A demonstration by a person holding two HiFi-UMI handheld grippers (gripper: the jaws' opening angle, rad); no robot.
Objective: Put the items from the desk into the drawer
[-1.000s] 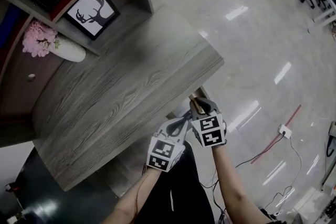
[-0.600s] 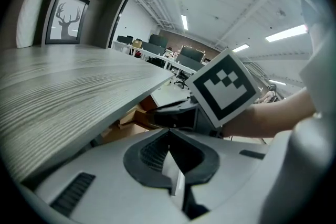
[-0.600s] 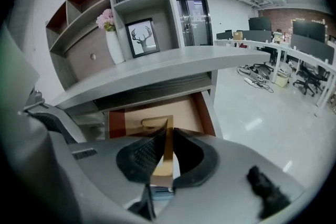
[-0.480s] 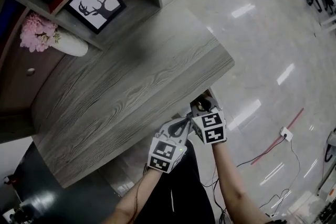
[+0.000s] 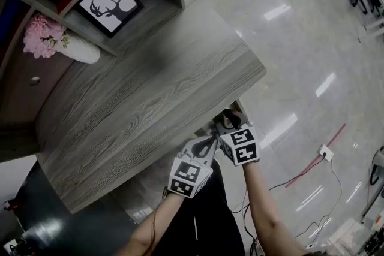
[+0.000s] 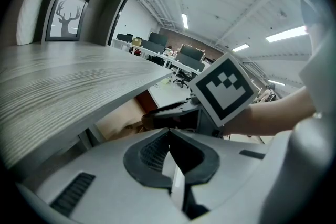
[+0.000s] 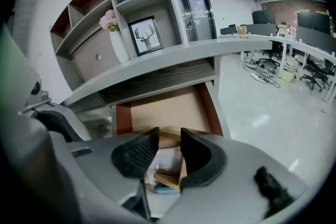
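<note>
Drawer (image 7: 168, 105) open under desk (image 5: 150, 99); right gripper (image 7: 168, 137) above it, jaws just opening, gripping nothing, wooden pieces (image 7: 168, 180) apparently dropped inside; left gripper (image 6: 169, 136) closed, empty.

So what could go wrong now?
The right gripper, whose jaws have just been opening with nothing pinched between them, hangs over the open brown drawer. The wooden pieces heaped at its front might snag when it closes. The left gripper, shut, sits close beside and could bump it.
</note>
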